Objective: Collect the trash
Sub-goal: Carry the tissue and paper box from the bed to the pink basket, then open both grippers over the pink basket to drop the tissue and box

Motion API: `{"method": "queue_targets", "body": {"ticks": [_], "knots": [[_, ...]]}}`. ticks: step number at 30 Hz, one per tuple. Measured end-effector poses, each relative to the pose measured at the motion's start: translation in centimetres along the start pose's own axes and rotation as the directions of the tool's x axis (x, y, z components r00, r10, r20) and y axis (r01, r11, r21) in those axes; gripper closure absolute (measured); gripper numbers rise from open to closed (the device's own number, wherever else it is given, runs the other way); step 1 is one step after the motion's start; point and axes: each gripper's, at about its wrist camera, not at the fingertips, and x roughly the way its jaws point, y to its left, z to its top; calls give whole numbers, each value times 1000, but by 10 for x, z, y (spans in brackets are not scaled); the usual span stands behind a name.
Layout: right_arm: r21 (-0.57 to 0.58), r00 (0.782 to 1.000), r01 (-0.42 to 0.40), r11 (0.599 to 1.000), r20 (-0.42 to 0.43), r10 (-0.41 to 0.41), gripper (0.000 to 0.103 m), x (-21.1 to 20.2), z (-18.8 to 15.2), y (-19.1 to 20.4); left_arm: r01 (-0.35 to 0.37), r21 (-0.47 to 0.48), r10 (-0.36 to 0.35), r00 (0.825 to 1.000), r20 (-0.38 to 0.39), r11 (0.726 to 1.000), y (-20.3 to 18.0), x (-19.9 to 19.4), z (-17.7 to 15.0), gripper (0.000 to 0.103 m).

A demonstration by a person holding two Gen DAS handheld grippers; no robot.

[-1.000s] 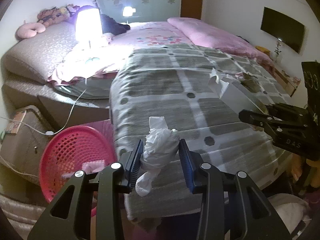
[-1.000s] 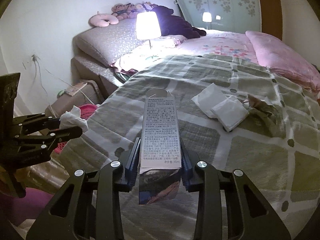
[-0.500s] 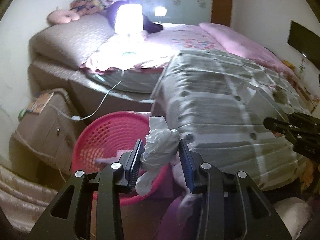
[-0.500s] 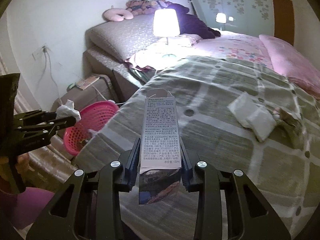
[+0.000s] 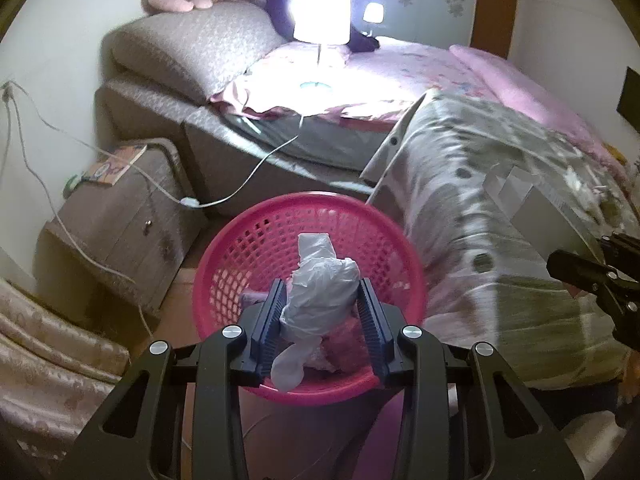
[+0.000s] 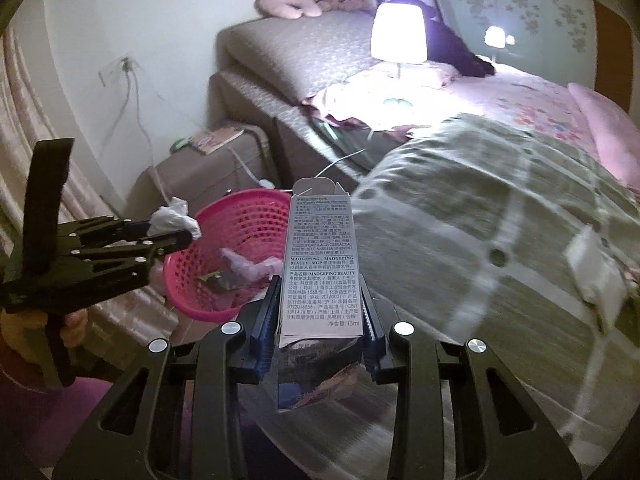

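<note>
While my left jaws [image 5: 320, 320] squeeze the white crumpled bag [image 5: 320, 292] right over the pink basket [image 5: 240, 240], I should open them wide so it drops in. My right jaws [image 6: 320, 312] grip the tall box [image 6: 322, 264] beside the basket, next to go. More scraps wait on the bed [image 6: 500, 220], lit by a lamp [image 6: 398, 34].

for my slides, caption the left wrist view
Left gripper holds crumpled white plastic above the pink basket.
</note>
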Motion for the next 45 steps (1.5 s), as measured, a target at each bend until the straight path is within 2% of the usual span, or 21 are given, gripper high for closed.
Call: {"method": "queue_targets", "body": {"ticks": [11,23,27,31,34,40,45], "knots": [[-76,996,-36,996,-84,30,69,49,23,40,-22,-31,20,998,-62,999,17,27,-3,67],[-103,983,-54,993,-183,34,68,93,33,53,-47,-70,39,992,-116,996,30,45,-8,67],[-88,980,-56,995,-195,38,67,98,34,51,-47,-80,38,993,-113,996,33,44,-8,60],[-78,980,-63,995,-193,47,53,97,33,51,-49,-101,38,994,-104,994,36,42,-7,42],[-72,981,-67,995,-184,53,51,96,32,51,-52,-122,40,994,-97,991,40,40,-6,36],[-67,985,-67,995,-162,56,48,86,29,50,-60,-162,49,996,-74,985,46,33,-5,29],[-57,990,-58,997,-130,50,45,75,27,46,-75,-141,70,997,-40,987,40,27,-3,28]]}}
